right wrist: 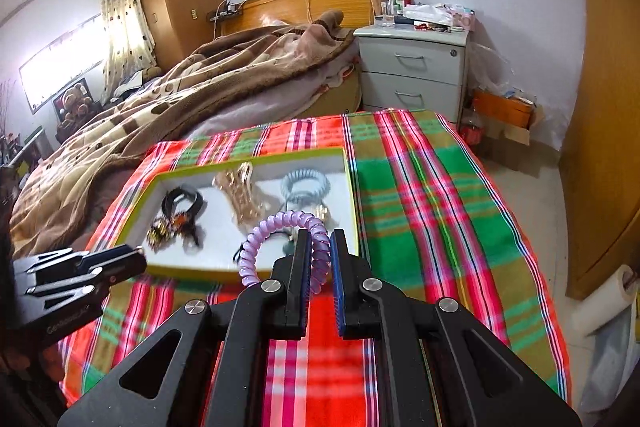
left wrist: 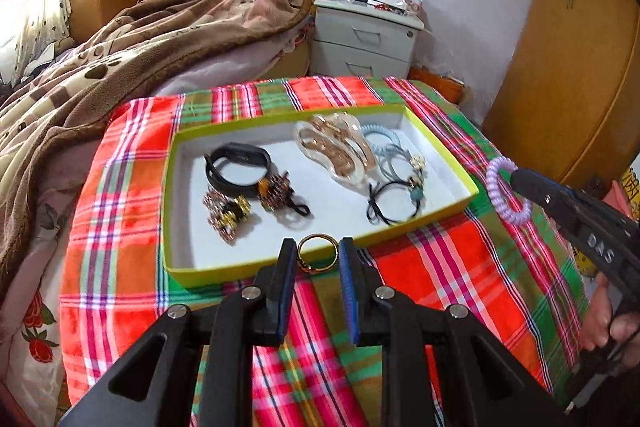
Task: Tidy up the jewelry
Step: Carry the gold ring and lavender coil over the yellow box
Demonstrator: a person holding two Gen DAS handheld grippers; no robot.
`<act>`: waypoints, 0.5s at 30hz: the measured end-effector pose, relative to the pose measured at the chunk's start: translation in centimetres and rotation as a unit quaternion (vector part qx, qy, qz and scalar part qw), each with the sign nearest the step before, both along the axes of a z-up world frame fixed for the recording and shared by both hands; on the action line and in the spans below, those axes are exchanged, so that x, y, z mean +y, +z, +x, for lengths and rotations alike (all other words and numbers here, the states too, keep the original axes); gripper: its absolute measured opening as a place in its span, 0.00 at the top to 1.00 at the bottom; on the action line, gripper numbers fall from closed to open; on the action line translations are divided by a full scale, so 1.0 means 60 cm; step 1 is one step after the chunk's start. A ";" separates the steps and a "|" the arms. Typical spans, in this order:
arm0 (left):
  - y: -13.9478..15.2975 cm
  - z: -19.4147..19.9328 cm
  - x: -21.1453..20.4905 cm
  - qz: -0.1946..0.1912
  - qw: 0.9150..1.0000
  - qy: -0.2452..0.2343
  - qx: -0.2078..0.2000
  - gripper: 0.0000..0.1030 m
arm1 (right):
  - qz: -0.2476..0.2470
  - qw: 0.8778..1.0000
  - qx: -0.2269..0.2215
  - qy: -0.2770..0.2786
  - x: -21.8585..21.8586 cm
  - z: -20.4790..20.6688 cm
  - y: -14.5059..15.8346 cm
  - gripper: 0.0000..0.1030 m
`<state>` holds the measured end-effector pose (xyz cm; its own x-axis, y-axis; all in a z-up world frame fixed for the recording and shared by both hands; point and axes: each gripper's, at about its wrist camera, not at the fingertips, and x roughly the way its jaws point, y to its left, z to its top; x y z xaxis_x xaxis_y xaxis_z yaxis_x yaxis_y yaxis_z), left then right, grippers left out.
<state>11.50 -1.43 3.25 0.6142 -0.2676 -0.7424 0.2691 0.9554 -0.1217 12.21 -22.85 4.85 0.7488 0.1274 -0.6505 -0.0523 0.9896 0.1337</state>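
We've got a gold ring (left wrist: 316,253) pinched in the left gripper (left wrist: 317,259) and a purple coil hair tie (right wrist: 286,247) clamped in the right gripper (right wrist: 320,259), both near the box (left wrist: 474,187). That thin ring could slip out and drop short onto the cloth (left wrist: 460,287).

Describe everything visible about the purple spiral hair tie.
The purple spiral hair tie is a pale lilac coil, glossy and plastic-looking, wound like a phone cord into one closed loop. It is unstretched and keeps a rounded shape. The right tongs are shut on one side of the loop, so it stands up in the air, above the plaid cloth beside the green-rimmed box. Only the tongs touch it.
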 end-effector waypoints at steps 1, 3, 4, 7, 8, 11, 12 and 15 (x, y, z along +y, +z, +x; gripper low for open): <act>0.002 0.004 0.001 0.000 1.000 0.000 -0.001 0.78 | -0.001 1.000 0.001 0.001 0.000 0.007 0.000 0.90; 0.005 0.013 0.004 0.001 1.000 0.003 -0.003 0.78 | -0.003 1.000 0.006 0.003 0.000 0.028 -0.002 0.91; 0.006 0.018 0.006 0.001 1.000 0.003 -0.004 0.78 | -0.002 1.000 0.009 0.006 0.000 0.037 -0.004 0.91; 0.003 0.033 0.009 0.000 1.000 0.006 -0.002 0.78 | -0.005 1.000 0.022 0.010 0.000 0.070 -0.013 0.90; 0.000 0.037 0.009 -0.001 1.000 0.007 0.000 0.78 | -0.005 1.000 0.026 0.011 0.000 0.082 -0.017 0.90; -0.012 0.053 0.012 -0.002 1.000 0.012 0.009 0.78 | -0.013 0.999 0.039 0.014 0.004 0.112 -0.028 0.90; -0.016 0.057 0.013 -0.003 1.000 0.014 0.013 0.78 | -0.013 0.999 0.045 0.015 0.005 0.120 -0.033 0.90; -0.029 0.071 0.014 0.000 1.000 0.015 0.022 0.78 | -0.019 0.998 0.059 0.023 0.014 0.140 -0.048 0.90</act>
<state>15.79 -0.61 1.52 0.5886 -0.2499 -0.7688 0.2341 0.9630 -0.1338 20.58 -22.02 2.00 0.6604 0.1332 -0.7390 -0.0838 0.9911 0.1038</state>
